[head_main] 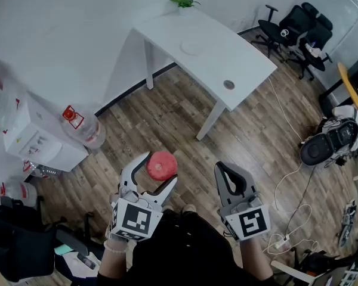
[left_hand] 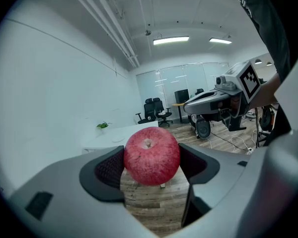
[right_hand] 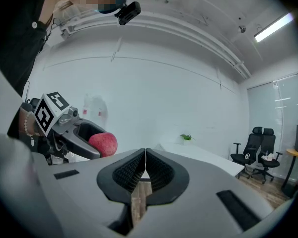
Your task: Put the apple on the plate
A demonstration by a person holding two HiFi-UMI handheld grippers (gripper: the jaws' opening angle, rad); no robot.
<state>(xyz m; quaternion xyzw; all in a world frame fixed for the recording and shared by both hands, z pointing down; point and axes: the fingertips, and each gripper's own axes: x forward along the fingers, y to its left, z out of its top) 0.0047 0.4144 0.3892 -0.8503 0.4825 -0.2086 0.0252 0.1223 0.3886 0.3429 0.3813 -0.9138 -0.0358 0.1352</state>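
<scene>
Red round apple [left_hand: 152,155] clamped in my left gripper [head_main: 156,180]; my right gripper [head_main: 233,178] closed, empty, beside it.

Wood-plank floor [head_main: 185,115] beneath the left gripper [head_main: 160,167] and right gripper [head_main: 222,168]. Ahead of them: white table [head_main: 218,61] with potted plant [head_main: 184,1], against a white wall [head_main: 65,34]. Left of the left gripper: water dispenser [head_main: 36,143]. Beyond the right gripper: black office chairs [head_main: 295,24].

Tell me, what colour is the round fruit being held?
The round apple is speckled red, clearest in the left gripper view.
</scene>
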